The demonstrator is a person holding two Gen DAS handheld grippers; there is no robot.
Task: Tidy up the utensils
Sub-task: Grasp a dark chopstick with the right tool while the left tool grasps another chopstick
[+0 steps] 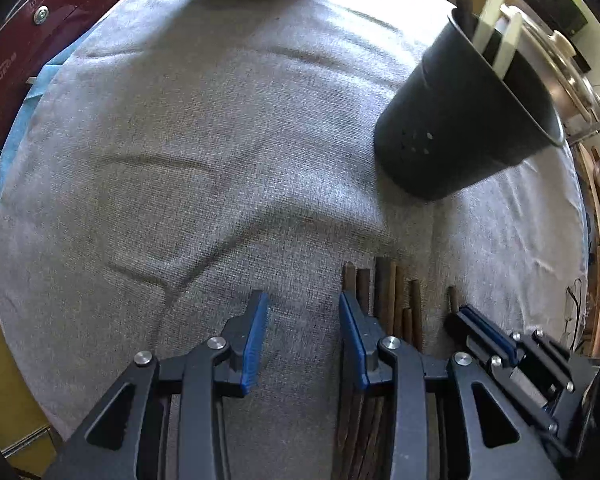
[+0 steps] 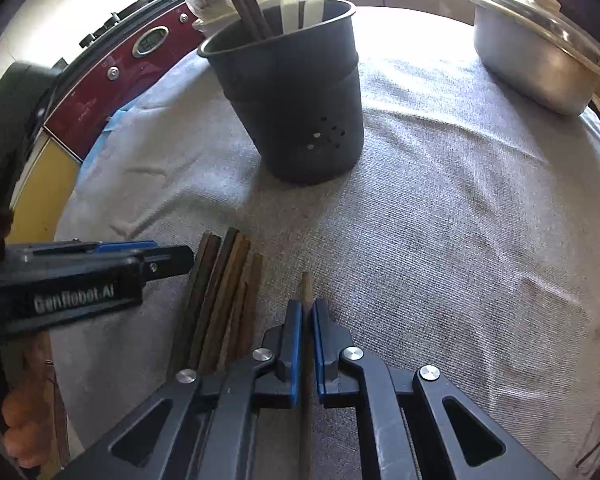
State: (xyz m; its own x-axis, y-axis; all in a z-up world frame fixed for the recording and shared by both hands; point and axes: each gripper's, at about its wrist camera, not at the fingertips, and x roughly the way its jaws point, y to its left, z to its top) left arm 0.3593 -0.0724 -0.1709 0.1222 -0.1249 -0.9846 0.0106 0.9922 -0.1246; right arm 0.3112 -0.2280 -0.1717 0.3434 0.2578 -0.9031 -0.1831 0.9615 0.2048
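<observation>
Grey cloth point(image 1: 180, 140) fills the left wrist view, and the left gripper point(image 1: 303, 320) hangs straight down over it with its blue pads partly spread and nothing between them, just bare fabric. Right beside its right finger lies the bundle of brown chopsticks point(image 1: 392, 292), flat on the cloth, and further right the right gripper point(image 1: 476, 320) shows with its pads pressed together. Up at the far right stands the black holder point(image 1: 460, 120), dark chopsticks and pale utensil handles already poking out of it. Over to the right wrist view: the right gripper point(image 2: 308, 320) is pinched tight on a single chopstick point(image 2: 307, 288), which runs between the pads and sticks out ahead, low over the cloth. The left gripper point(image 2: 172, 258) comes in from the left, its tip touching or just beside the loose bundle point(image 2: 220, 292). The holder point(image 2: 296, 100) sits well ahead, a lidded metal pot point(image 2: 540, 64) off to the right. So some pieces are stowed, one is in hand, and a fair pile looks left to go.
</observation>
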